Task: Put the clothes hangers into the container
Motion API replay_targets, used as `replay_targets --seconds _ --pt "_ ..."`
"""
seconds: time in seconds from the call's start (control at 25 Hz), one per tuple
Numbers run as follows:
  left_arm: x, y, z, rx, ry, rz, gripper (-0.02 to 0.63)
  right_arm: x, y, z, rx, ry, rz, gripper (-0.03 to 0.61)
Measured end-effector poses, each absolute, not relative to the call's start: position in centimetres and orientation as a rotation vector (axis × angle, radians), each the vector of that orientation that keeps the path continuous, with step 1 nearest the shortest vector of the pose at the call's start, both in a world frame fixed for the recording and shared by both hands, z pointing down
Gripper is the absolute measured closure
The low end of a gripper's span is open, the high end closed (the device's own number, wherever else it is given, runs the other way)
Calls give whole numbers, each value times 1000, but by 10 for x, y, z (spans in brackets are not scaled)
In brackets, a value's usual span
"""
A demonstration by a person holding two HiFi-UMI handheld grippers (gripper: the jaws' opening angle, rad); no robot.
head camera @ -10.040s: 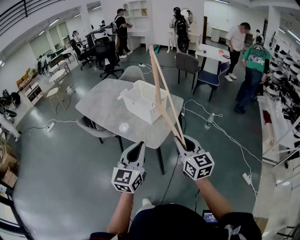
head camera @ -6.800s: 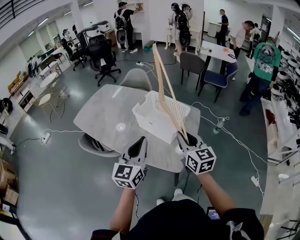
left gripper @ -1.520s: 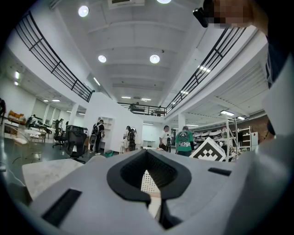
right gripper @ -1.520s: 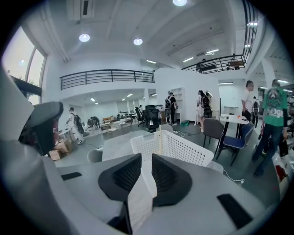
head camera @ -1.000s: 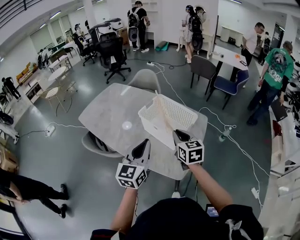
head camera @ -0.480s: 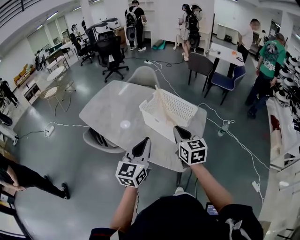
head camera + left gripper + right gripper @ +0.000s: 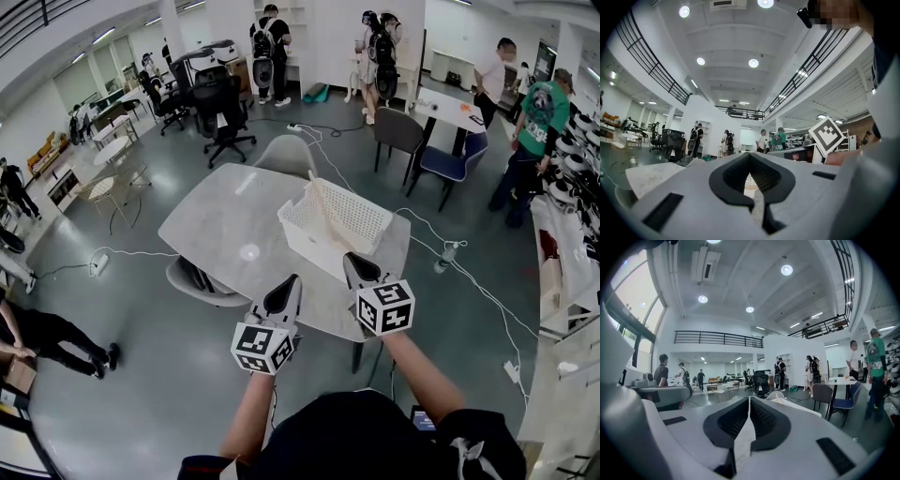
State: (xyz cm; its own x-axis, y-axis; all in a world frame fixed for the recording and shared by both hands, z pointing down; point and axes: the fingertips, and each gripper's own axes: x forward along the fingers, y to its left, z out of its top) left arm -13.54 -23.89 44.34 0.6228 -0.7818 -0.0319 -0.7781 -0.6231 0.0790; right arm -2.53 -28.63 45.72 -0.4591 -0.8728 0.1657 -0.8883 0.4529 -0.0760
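Hanger [image 7: 317, 197] that the right gripper [image 7: 355, 263] carried w/ its long end up 10 s ago is now released and sits in the basket [image 7: 361, 220]; that gripper has pulled back to the near table edge. Grey table [image 7: 216, 220] fills the ctr of the head view, w/ a chair [image 7: 286, 155] at its far side. White mesh basket stands on the table's right half, tilted a bit. Wooden hanger leans inside it, one end poking above the rim, touching neither gripper. Left gripper [image 7: 289, 282] hovers at the near edge, just beside the right one, both pointing toward the basket. Both grippers' fingers are pressed together at the tips w/ nothing btwn them, per each gripper view. People stand in the bkgd.
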Motion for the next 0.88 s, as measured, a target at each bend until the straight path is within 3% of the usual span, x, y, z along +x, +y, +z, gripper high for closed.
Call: replay_targets --seconds 0.88 --pt "-56 -196 432 2779 -1333 -128 609 33 -231 423 1494 -2682 117 551"
